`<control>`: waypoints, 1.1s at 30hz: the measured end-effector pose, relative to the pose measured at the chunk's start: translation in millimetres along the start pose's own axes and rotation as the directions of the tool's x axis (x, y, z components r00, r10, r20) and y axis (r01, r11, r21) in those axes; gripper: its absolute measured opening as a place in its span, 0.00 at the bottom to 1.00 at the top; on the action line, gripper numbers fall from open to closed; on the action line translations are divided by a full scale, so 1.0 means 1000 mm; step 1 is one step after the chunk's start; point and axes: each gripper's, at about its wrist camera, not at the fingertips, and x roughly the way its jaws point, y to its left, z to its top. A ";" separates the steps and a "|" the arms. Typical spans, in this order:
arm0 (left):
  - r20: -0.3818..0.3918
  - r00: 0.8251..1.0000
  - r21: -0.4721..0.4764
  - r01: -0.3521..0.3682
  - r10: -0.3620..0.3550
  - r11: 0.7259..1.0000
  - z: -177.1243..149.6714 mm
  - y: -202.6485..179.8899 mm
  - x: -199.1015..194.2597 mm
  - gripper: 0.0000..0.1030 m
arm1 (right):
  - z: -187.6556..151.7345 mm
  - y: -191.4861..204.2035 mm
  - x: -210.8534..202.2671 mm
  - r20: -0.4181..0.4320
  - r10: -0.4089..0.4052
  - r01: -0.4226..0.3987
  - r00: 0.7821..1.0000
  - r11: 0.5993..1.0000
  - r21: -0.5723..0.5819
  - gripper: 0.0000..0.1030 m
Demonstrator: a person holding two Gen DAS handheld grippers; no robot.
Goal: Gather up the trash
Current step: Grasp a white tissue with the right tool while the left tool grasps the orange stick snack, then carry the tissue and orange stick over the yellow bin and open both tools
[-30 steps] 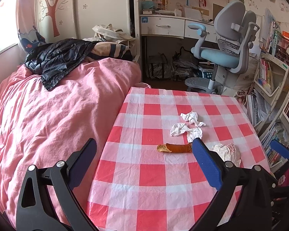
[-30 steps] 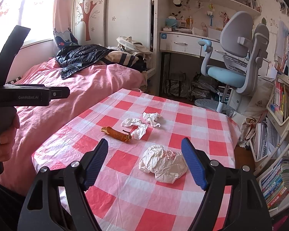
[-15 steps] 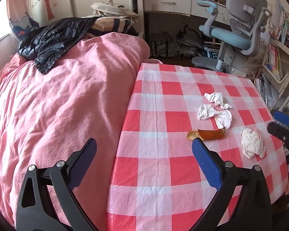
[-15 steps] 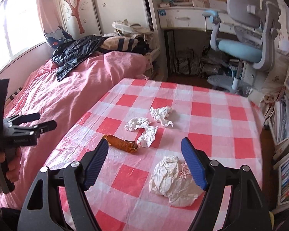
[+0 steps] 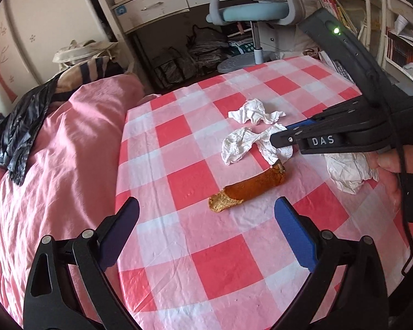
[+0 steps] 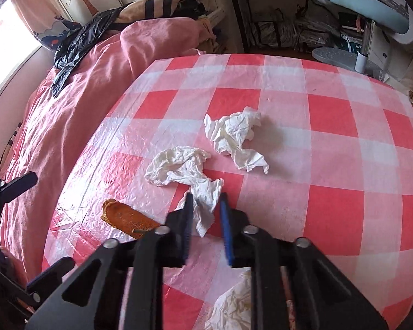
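On the red-and-white checked table [image 5: 206, 261] lie a brown food scrap [image 5: 250, 188], two crumpled white tissues and a bigger paper wad [image 5: 347, 170]. My right gripper [image 6: 205, 203] points down at the nearer tissue [image 6: 179, 165]; its jaws are closing, and the tissue's tail is pinched between the pads. From the left wrist view the right gripper [image 5: 278, 137] lies over that tissue [image 5: 239, 145]. The far tissue [image 6: 234, 134] lies loose. My left gripper [image 5: 206, 209] is open just in front of the scrap, holding nothing.
A bed with a pink cover [image 5: 55, 151] adjoins the table's left edge, with a black jacket or plastic bag [image 5: 16, 126] on it. A blue-grey office chair [image 5: 250, 11] and a desk stand beyond the table. Bookshelves [image 5: 399, 49] line the right side.
My right gripper moved forward and down past the paper wad to the nearer tissue and went from wide open to nearly shut on it. My left gripper sank and rolled toward the brown scrap.
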 end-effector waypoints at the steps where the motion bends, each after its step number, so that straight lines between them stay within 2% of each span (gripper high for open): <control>1: -0.001 1.000 0.011 0.011 -0.011 1.000 0.001 -0.002 0.004 0.93 | 0.000 -0.003 -0.007 0.022 0.016 -0.016 1.000 1.000 0.007 0.08; 3: -0.010 1.000 0.042 0.029 -0.028 0.999 0.001 -0.009 0.009 0.93 | -0.001 -0.006 -0.026 0.078 0.043 -0.044 0.996 0.999 0.009 0.04; 8: -0.050 0.997 0.114 0.060 -0.054 0.992 0.002 -0.022 0.022 0.88 | -0.005 -0.013 -0.069 0.193 0.097 -0.101 0.976 0.995 0.011 0.03; 11: -0.065 0.995 0.135 0.079 -0.071 0.988 0.002 -0.026 0.025 0.87 | 0.002 -0.009 -0.062 0.150 0.092 -0.091 0.984 0.996 -0.013 0.03; 12: -0.073 0.994 0.134 0.095 -0.085 0.986 0.001 -0.026 0.025 0.84 | 0.005 -0.006 -0.052 0.126 0.086 -0.085 0.988 0.996 -0.019 0.08; 13: -0.083 0.991 0.131 0.112 -0.102 0.985 0.002 -0.029 0.026 0.81 | 0.009 -0.005 -0.043 0.099 0.078 -0.076 0.992 0.997 -0.024 0.23; 15: -0.119 0.982 0.116 0.159 -0.145 0.980 -0.002 -0.032 0.026 0.61 | 0.014 0.001 -0.023 0.061 0.040 -0.037 0.997 0.998 -0.041 0.44; 16: -0.141 0.978 0.111 0.168 -0.151 0.980 -0.001 -0.035 0.029 0.55 | 0.016 0.003 -0.012 0.039 0.019 -0.017 0.999 0.999 -0.049 0.44; 17: -0.150 0.972 0.098 0.198 -0.182 0.975 -0.004 -0.033 0.027 0.41 | 0.016 0.002 -0.002 0.011 0.013 -0.013 1.000 0.999 -0.046 0.44; 18: -0.165 0.962 0.074 0.234 -0.219 0.969 -0.005 -0.031 0.025 0.31 | 0.017 0.000 0.007 -0.010 0.010 -0.010 1.000 0.999 -0.036 0.44; 19: -0.175 0.957 0.061 0.244 -0.230 0.968 -0.006 -0.030 0.024 0.27 | 0.017 -0.002 0.013 -0.025 0.005 -0.006 1.000 0.999 -0.033 0.43; 20: -0.186 0.955 0.058 0.246 -0.232 0.967 -0.011 -0.025 0.019 0.23 | 0.017 -0.002 0.023 -0.045 0.004 -0.006 0.999 0.999 -0.037 0.39; 21: -0.191 0.951 0.052 0.255 -0.242 0.965 -0.014 -0.023 0.016 0.22 | 0.016 -0.003 0.024 -0.042 0.003 -0.005 0.999 0.999 -0.044 0.26; 22: -0.194 0.948 0.046 0.267 -0.253 0.963 -0.018 -0.021 0.012 0.21 | 0.017 -0.003 0.024 -0.042 0.001 -0.003 0.999 0.999 -0.049 0.05; 23: -0.198 0.943 0.040 0.280 -0.267 0.959 -0.020 -0.019 0.008 0.20 | 0.017 -0.005 0.023 -0.042 0.031 -0.032 0.999 0.999 -0.033 0.05; 26: -0.185 0.937 0.025 0.305 -0.296 0.952 -0.023 -0.008 -0.005 0.19 | 0.014 -0.004 -0.003 0.028 0.070 -0.070 0.997 0.997 -0.023 0.04; 33: -0.063 0.940 -0.078 0.329 -0.334 0.941 -0.013 0.013 -0.044 0.19 | -0.003 -0.010 -0.087 0.214 0.143 -0.140 0.966 0.990 -0.026 0.04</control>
